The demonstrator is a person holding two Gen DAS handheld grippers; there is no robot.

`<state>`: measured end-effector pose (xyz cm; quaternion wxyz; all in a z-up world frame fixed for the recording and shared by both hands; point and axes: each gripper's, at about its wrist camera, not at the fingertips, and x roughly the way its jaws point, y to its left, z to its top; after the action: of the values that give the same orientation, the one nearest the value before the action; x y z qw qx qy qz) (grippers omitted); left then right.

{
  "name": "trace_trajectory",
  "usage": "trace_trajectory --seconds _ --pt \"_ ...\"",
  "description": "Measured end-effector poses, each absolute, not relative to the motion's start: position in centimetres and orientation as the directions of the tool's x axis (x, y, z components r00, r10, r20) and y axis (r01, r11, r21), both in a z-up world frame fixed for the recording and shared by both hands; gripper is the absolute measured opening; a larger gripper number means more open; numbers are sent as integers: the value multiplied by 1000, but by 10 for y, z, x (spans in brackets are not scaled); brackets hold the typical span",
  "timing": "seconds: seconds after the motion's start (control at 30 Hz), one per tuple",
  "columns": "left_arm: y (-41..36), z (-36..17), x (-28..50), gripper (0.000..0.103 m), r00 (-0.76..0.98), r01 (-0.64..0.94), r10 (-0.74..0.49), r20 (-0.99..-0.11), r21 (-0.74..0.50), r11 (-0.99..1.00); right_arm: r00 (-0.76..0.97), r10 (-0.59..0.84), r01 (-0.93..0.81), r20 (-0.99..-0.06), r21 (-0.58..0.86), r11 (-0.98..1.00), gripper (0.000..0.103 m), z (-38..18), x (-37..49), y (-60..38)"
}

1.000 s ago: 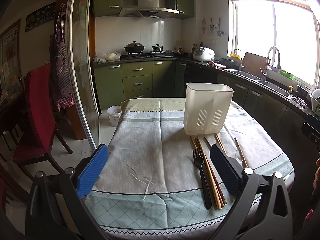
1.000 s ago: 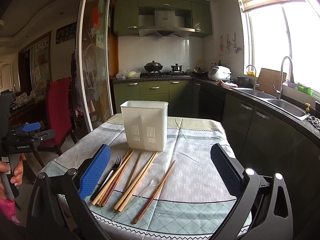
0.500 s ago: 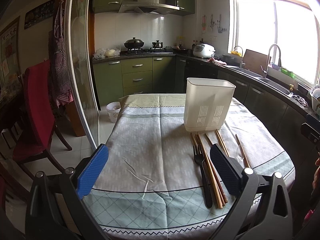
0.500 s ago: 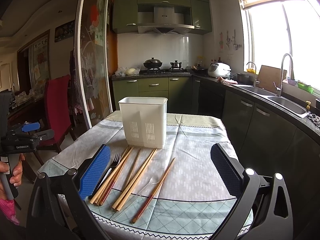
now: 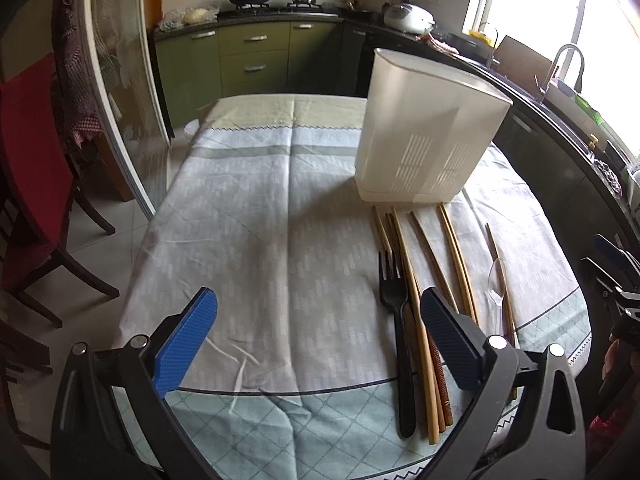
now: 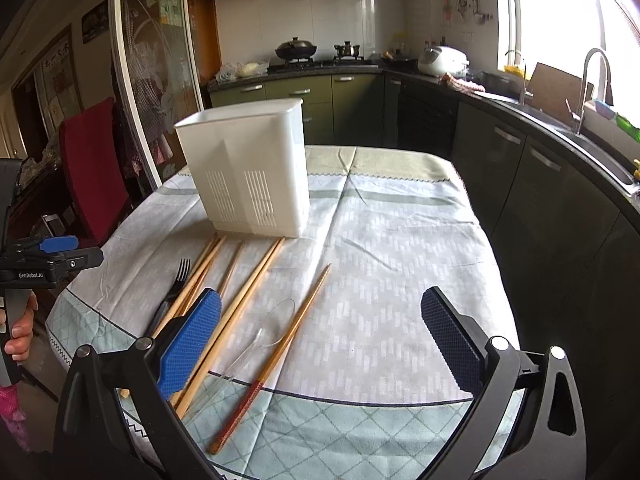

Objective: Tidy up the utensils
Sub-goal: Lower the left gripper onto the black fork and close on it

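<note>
A white slotted utensil holder [image 5: 424,136] [image 6: 248,168] stands upright on the table. In front of it lie several wooden chopsticks [image 5: 416,320] [image 6: 240,300], a black plastic fork [image 5: 394,308] [image 6: 172,292], a clear plastic spoon [image 6: 272,324] [image 5: 498,292] and a red-tipped chopstick [image 6: 280,352]. My left gripper [image 5: 320,336] hangs open above the cloth, left of the fork. Over the near table edge my right gripper [image 6: 322,340] is open, its left pad above the chopsticks. Neither one holds anything.
The table wears a pale patterned cloth [image 5: 260,240] [image 6: 392,264]. A red chair [image 5: 28,152] stands to the left, dark cabinets and a sink [image 6: 592,148] to the right. A hand [image 6: 18,328] holds the other gripper at the left edge.
Both grippers have moved forward and tilted down toward the table, so the holder and utensils look nearer. Nothing was taken hold of; both jaws stay open.
</note>
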<state>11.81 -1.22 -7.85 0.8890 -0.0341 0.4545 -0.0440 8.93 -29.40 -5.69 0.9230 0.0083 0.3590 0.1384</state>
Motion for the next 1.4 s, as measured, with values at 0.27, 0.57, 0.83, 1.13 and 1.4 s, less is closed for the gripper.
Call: trace_trajectory --seconds 0.27,0.57,0.83,1.13,1.4 --pt "-36 -111 159 97 371 81 -176 -912 -157 984 539 340 -247 -770 242 938 99 -89 128 -301" --pt "-56 -129 176 73 195 72 -238 -952 -228 971 413 456 -273 -789 370 888 81 -83 145 -300" --pt "-76 -140 183 51 147 90 -240 -960 -229 969 383 417 -260 -824 337 905 44 -87 143 -298" --pt "-83 -144 190 19 131 82 -223 -966 -214 974 382 432 -275 -817 346 897 40 -85 139 -300" --pt "-59 -135 185 18 129 64 -268 -955 -262 963 370 445 -304 -816 346 888 41 -85 138 -291"
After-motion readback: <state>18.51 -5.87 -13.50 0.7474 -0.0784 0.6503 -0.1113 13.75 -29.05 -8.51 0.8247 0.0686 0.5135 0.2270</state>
